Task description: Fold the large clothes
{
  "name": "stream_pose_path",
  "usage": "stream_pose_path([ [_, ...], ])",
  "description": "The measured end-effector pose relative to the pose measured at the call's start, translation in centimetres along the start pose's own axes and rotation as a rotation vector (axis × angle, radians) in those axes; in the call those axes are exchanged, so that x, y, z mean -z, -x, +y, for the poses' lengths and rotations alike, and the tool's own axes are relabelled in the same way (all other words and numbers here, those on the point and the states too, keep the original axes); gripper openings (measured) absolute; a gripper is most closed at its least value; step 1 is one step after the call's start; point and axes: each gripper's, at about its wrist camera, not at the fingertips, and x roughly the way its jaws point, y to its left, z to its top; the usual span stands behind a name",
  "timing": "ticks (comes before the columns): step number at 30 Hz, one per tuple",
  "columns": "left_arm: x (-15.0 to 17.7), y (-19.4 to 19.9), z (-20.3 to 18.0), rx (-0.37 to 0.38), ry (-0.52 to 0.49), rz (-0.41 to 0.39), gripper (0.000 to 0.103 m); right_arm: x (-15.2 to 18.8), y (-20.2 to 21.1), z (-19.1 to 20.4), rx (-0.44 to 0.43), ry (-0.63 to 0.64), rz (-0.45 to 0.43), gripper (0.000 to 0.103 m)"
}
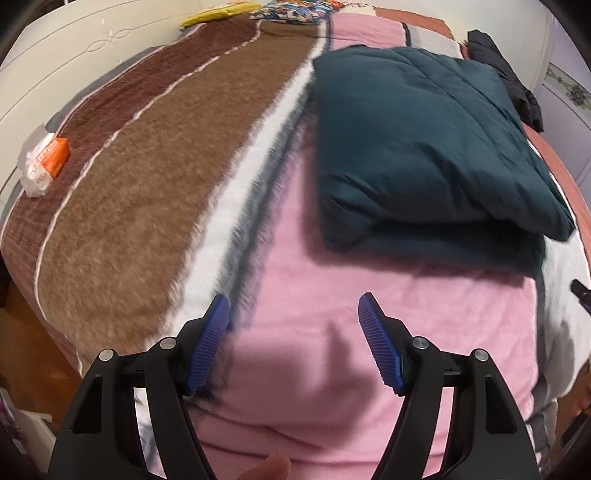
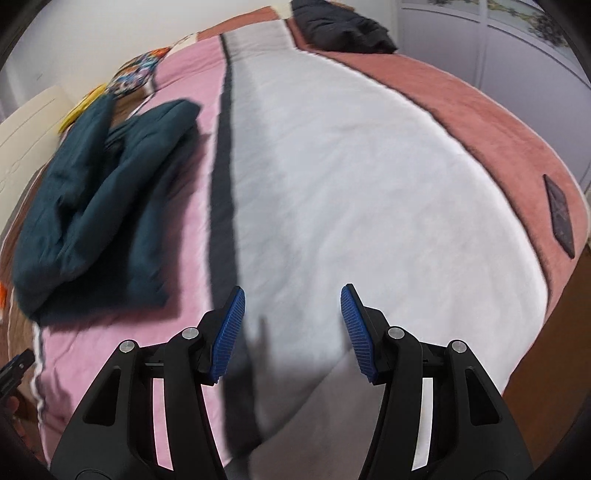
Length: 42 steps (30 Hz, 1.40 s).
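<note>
My left gripper (image 1: 293,306) and right gripper (image 2: 293,297) hover with jaws apart and empty above the striped bed blanket (image 1: 155,177), near the folded teal jacket (image 1: 417,147).

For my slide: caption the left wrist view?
Open left gripper above striped blanket, folded teal jacket beyond.

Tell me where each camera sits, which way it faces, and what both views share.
Left wrist: on the left tongs, angled down at the striped blanket; open blue pads, a fingertip at the bottom edge.
Right wrist: on the right tongs, angled down over the blanket's white band; open pads, nothing between them.
Shared: the folded dark teal garment on the pink stripe, the black clothing at the far end, the colourful patterned fabric.
</note>
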Motion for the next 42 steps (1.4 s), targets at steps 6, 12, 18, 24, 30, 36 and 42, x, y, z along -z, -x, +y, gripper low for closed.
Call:
stream_pose_path([
  [6, -2.9, -1.7, 2.8, -0.06, 0.01, -0.069, 0.07, -3.2, -1.6, -2.8, 0.067, -0.011, -0.05, 0.054],
  [12, -7.1, -3.8, 7.8, -0.112, 0.088, -0.177, 0.071, -6.6, -4.0, -6.2, 0.109, -0.044, -0.116, 0.054],
  [18, -10.7, -7.1, 13.8, -0.177, 0.209, -0.204, 0.072, -9.3, -6.1, -8.2, 0.155, -0.046, -0.152, 0.059],
  [24, -12.4, -9.6, 17.9, -0.256, 0.306, -0.204, 0.072, -11.3, -8.3, -9.5, 0.174, -0.069, -0.158, 0.06],
  [30, -13.1, -11.2, 19.2, -0.271, 0.357, -0.207, 0.072, -11.6, -10.4, -10.3, 0.183, -0.115, -0.144, 0.06],
  [36, -13.2, -12.5, 19.2, -0.286, 0.342, -0.192, 0.072, -11.2, -11.5, -10.4, 0.199, -0.112, -0.131, 0.062],
  [42, -12.5, -13.4, 19.2, -0.302, 0.338, -0.183, 0.074, -10.9, -12.1, -10.2, 0.217, -0.092, -0.133, 0.065],
])
